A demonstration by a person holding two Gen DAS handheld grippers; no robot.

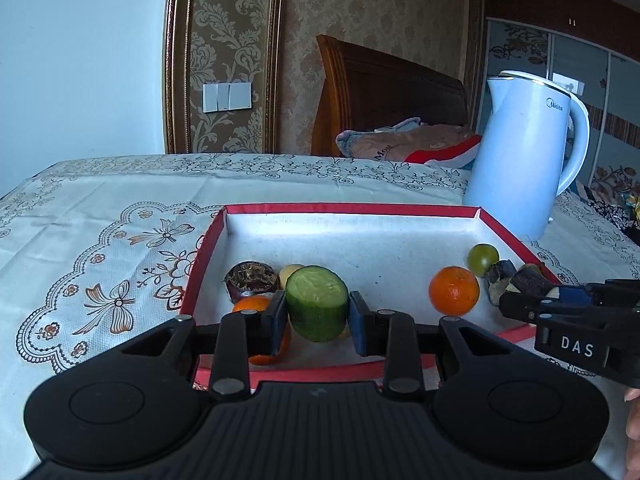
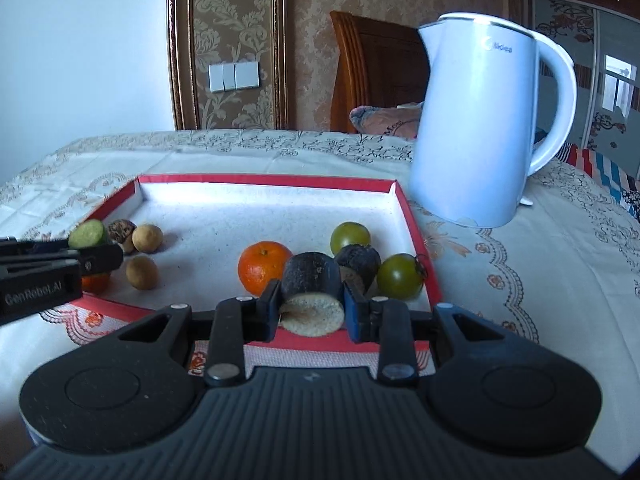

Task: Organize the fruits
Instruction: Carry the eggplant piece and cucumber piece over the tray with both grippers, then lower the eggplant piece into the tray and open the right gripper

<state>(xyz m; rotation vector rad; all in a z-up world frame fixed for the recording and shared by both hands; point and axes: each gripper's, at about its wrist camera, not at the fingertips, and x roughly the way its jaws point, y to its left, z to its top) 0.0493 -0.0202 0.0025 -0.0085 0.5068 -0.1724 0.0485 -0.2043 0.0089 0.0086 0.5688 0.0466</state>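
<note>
The left gripper (image 1: 318,306) is clamped on a cucumber piece (image 1: 318,302), its blue pads pressed against the green skin on either side, the pale cut face turned toward the far end of the tray; the piece is held above the near left part of the tray (image 1: 352,210), a shallow red-edged box with a white floor that sits on a patterned tablecloth (image 1: 100,232). The right gripper (image 2: 312,304) is closed on an eggplant piece (image 2: 312,292), dark skin between the pads and the spongy cut face turned toward the camera, held over the tray's near right rim. Inside the tray, near the left wall, lie a dark, rough round fruit (image 1: 250,280), two small tan round fruits (image 2: 147,238) and an orange (image 1: 260,308) partly hidden behind the left gripper. Toward the tray's right side sit another orange (image 2: 264,266), a second eggplant piece (image 2: 358,262) and two green tomatoes (image 2: 350,236), one of them right at the right wall beside the eggplant. A white electric kettle (image 2: 480,120) stands on the cloth just beyond the tray's far right corner. Past the tray's far side, behind the table, a bed with a wooden headboard (image 1: 384,88) and a pillow (image 1: 408,142) is visible
</note>
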